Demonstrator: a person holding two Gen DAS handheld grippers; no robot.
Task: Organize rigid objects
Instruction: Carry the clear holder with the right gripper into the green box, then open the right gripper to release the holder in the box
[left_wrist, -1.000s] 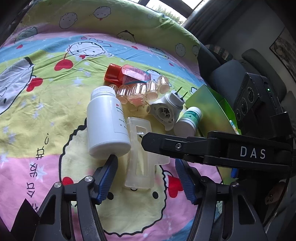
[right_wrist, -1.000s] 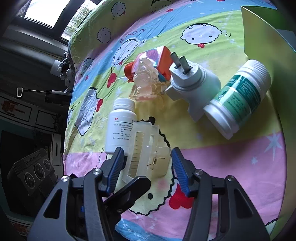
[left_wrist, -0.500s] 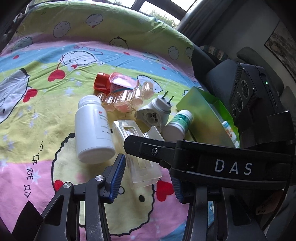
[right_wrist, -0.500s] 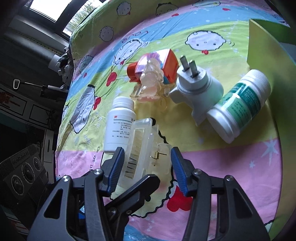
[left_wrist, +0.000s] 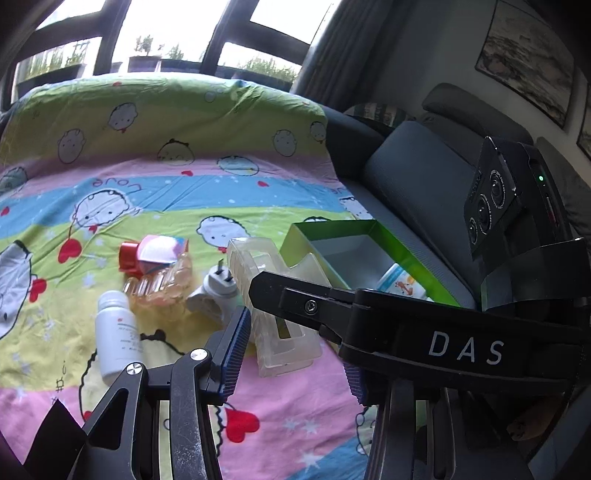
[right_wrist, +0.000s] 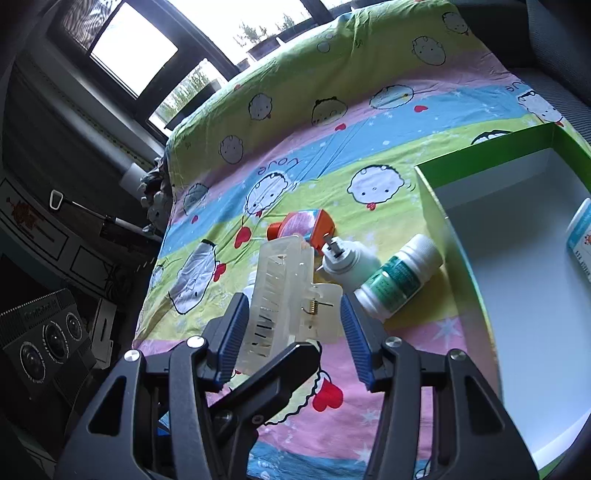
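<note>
A large clear plastic clip (left_wrist: 275, 306) is lifted off the cartoon-print sheet, held between both grippers. It also shows in the right wrist view (right_wrist: 286, 299). My left gripper (left_wrist: 295, 354) and my right gripper (right_wrist: 291, 332) each have their blue pads against the clip's sides. A green box (right_wrist: 517, 280) with a white inside lies to the right and holds a small white bottle (right_wrist: 581, 236). The box also shows in the left wrist view (left_wrist: 369, 254).
On the sheet lie a white bottle (left_wrist: 116, 332), a green-label bottle (right_wrist: 399, 277), a white plug adapter (left_wrist: 212, 295), a row of clear vials (left_wrist: 159, 284) and a red-capped box (left_wrist: 147, 254). A dark sofa (left_wrist: 406, 173) is at right.
The clip has been raised off the sheet and tipped upright, with both grippers lifting and tilting up. The box interior and window have come into view.
</note>
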